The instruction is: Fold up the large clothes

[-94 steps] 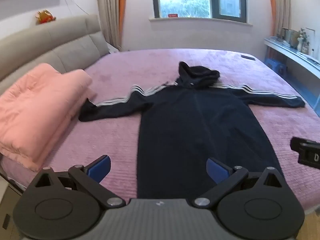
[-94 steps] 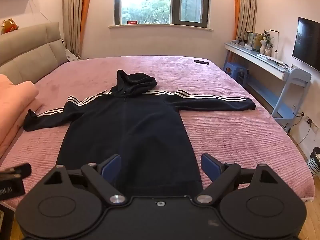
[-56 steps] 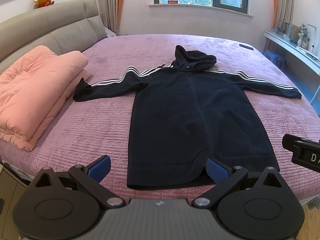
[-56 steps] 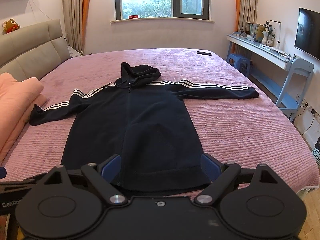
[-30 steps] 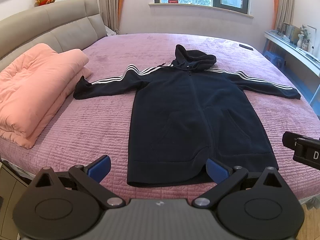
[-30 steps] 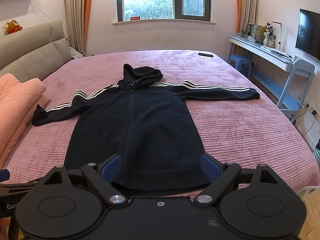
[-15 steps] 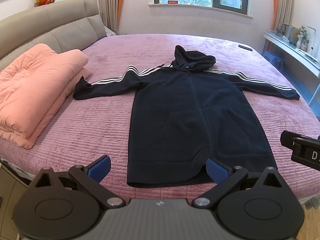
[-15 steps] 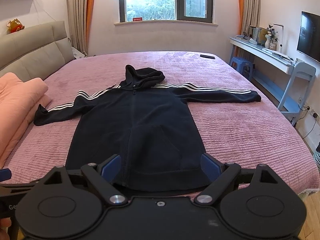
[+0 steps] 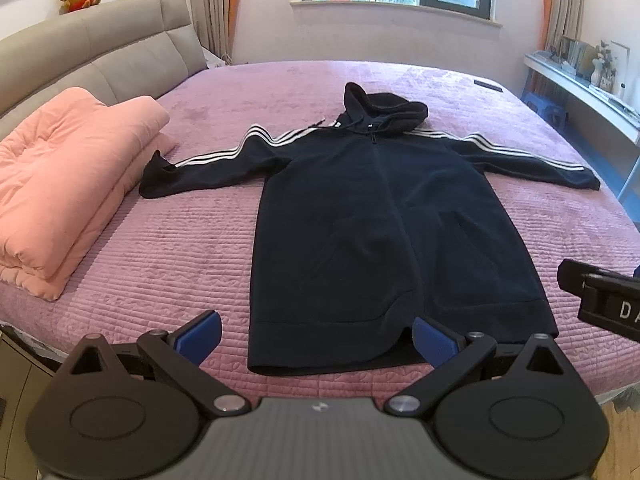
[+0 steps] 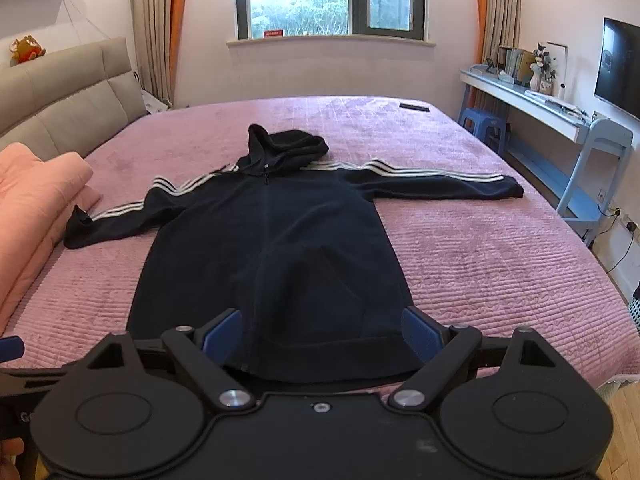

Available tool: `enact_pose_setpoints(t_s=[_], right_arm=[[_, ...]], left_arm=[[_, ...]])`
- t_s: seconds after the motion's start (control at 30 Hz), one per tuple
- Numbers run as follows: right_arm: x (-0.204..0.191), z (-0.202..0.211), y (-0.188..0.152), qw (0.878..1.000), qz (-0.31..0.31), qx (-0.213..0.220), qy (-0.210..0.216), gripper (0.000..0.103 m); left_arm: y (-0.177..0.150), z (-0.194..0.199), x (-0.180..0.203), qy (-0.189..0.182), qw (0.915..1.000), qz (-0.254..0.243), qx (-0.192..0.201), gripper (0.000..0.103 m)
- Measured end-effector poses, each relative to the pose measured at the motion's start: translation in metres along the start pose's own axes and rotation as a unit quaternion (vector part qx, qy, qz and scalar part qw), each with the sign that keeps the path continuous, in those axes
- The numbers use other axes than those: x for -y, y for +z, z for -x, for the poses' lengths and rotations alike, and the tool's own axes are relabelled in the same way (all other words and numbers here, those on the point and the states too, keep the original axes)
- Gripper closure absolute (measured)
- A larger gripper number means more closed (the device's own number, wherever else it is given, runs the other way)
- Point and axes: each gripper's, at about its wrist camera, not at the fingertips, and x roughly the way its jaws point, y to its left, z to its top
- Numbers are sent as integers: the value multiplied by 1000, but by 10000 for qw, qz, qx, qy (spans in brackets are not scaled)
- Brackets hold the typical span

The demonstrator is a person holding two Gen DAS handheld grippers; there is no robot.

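Note:
A long dark navy hooded jacket [image 9: 380,232] with white sleeve stripes lies flat and face up on the pink bed [image 9: 160,264], sleeves spread out, hood at the far end. It also shows in the right wrist view [image 10: 276,248]. My left gripper [image 9: 316,340] is open and empty, hovering over the near hem. My right gripper [image 10: 320,336] is open and empty, also just above the hem near the bed's front edge.
A folded pink quilt [image 9: 60,184] lies on the bed's left side by the grey headboard [image 9: 100,52]. A desk [image 10: 536,108], blue stool [image 10: 484,120] and TV [image 10: 618,68] stand to the right. A dark remote [image 10: 414,107] lies at the far bed edge.
Both grippers have pulled back and risen from close over the jacket, so its whole hem now shows. In the last half second they only drift slightly. The jacket has not moved.

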Motion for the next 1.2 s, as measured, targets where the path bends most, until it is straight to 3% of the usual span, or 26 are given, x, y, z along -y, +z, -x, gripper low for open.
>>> enact_pose_setpoints(t_s=[0.2,0.37,0.5,0.63,0.77,1.0,1.2], right_arm=[[33,-57,10,9989,-438,141,-46,1],[68,-147,28,9958,-862,296,-9,1],[92,-227,52,9908,-1338,179,-123,1],[122,-278,82,9849,-1713,-38,-244,1],[175,-310,114,9781,-2032,-191,-399,1],[319,-380,168,9672,-2327,-88,-1012,1],[436,-466,188,9395,-3241,-281,-1074,2]], left_arm=[[19,-53,13,-168,9998,-52,17,0],[53,-133,33,-430,9983,-76,377,1],[88,-206,47,-798,9952,106,551,4],[121,-254,53,-1357,9898,390,195,9],[152,-276,63,-1651,9839,647,-216,9],[200,-297,103,-1117,9912,383,-593,6],[230,-329,144,-862,9910,492,-893,6]])
